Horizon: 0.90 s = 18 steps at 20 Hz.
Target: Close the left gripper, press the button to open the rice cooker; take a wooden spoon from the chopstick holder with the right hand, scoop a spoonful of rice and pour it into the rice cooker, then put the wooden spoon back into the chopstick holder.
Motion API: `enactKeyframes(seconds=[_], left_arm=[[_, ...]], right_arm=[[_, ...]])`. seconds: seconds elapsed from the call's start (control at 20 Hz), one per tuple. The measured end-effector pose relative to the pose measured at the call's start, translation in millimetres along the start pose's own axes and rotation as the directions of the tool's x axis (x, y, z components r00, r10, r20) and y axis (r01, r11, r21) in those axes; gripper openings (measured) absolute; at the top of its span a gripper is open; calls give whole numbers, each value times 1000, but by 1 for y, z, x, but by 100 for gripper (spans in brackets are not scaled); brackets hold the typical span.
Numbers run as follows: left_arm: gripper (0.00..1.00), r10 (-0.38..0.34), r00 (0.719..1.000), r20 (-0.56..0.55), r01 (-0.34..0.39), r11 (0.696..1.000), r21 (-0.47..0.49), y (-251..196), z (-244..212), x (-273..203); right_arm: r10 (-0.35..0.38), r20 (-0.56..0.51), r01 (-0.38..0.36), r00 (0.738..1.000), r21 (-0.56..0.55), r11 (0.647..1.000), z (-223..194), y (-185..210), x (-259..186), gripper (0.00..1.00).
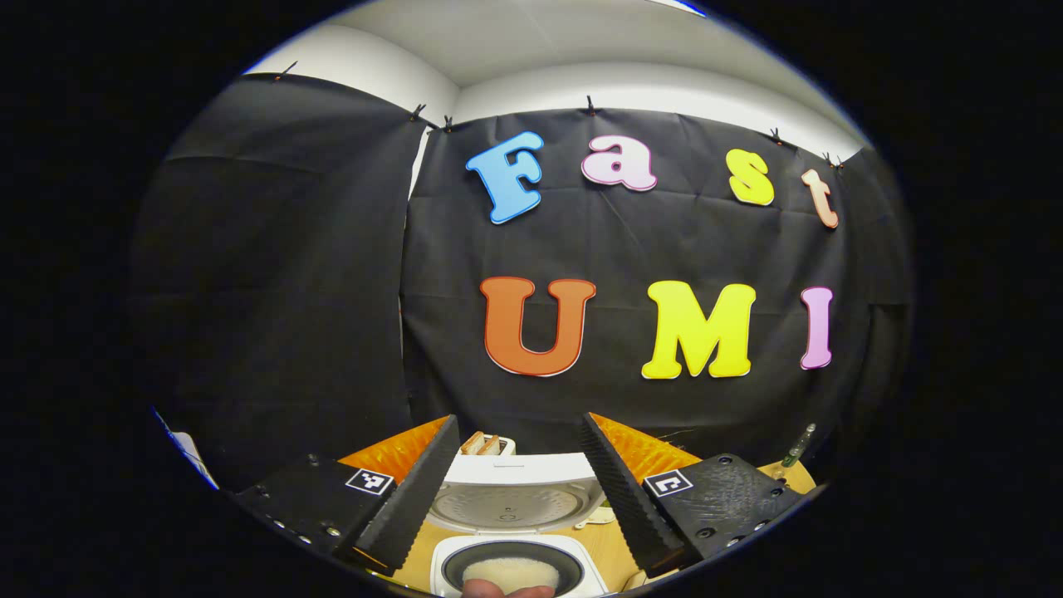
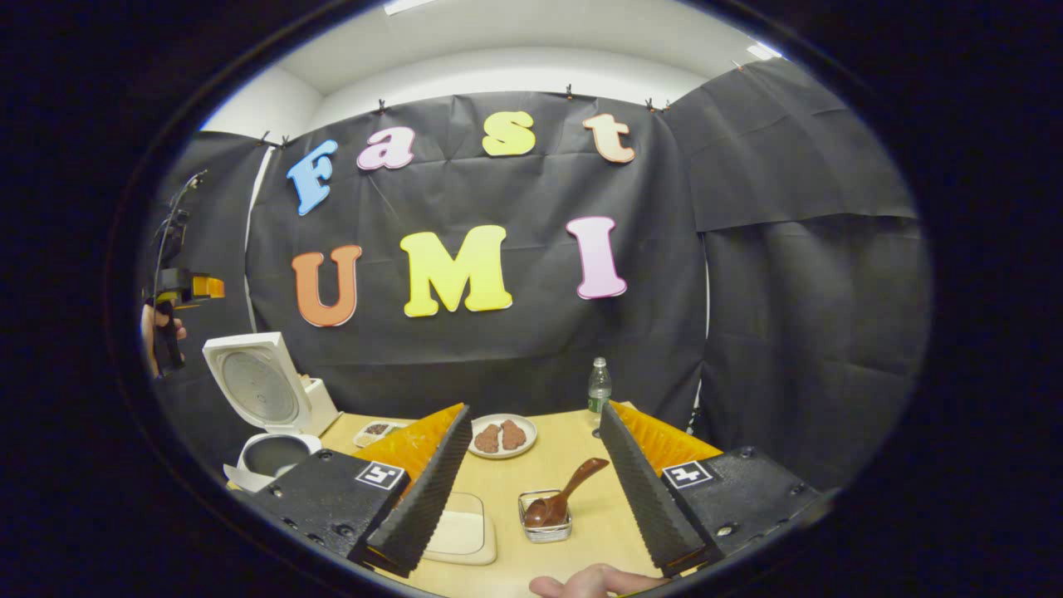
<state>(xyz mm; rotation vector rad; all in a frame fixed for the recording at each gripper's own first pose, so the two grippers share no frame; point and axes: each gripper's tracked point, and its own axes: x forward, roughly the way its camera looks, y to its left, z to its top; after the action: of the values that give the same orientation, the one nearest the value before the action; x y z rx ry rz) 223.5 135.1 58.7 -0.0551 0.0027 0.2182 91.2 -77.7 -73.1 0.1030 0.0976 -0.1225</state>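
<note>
The white rice cooker (image 1: 515,475) stands open below my left gripper (image 1: 519,419), lid tilted back, with white rice (image 1: 511,573) in its dark pot. The left gripper's jaws are wide apart and hold nothing. In the right gripper view the cooker (image 2: 270,411) is at the far left of the table with its lid up. The wooden spoon (image 2: 565,494) rests bowl-down in a small wire chopstick holder (image 2: 546,530), handle leaning up to the right. My right gripper (image 2: 535,409) is open above and short of it, empty. A flat container of rice (image 2: 465,531) lies left of the holder.
A plate with brown food (image 2: 502,436), a small tray (image 2: 378,432) and a water bottle (image 2: 599,386) stand at the back of the wooden table (image 2: 556,465). A hand holds the left gripper (image 2: 170,291) at the far left. A thumb (image 2: 590,581) shows at the bottom edge.
</note>
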Motion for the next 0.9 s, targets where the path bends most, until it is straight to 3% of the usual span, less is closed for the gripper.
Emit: enactKeyframes(seconds=[0.45,0.9], left_arm=[[94,0,979,-204,0,1000,1,14,-53,61],[97,-12,952,-307,9,1000,-12,9,-76,65]], right_arm=[[-49,-66,50,997,15,999,-19,-6,-1,98],[-10,-101,12,995,24,1000,-32,18,5,99]])
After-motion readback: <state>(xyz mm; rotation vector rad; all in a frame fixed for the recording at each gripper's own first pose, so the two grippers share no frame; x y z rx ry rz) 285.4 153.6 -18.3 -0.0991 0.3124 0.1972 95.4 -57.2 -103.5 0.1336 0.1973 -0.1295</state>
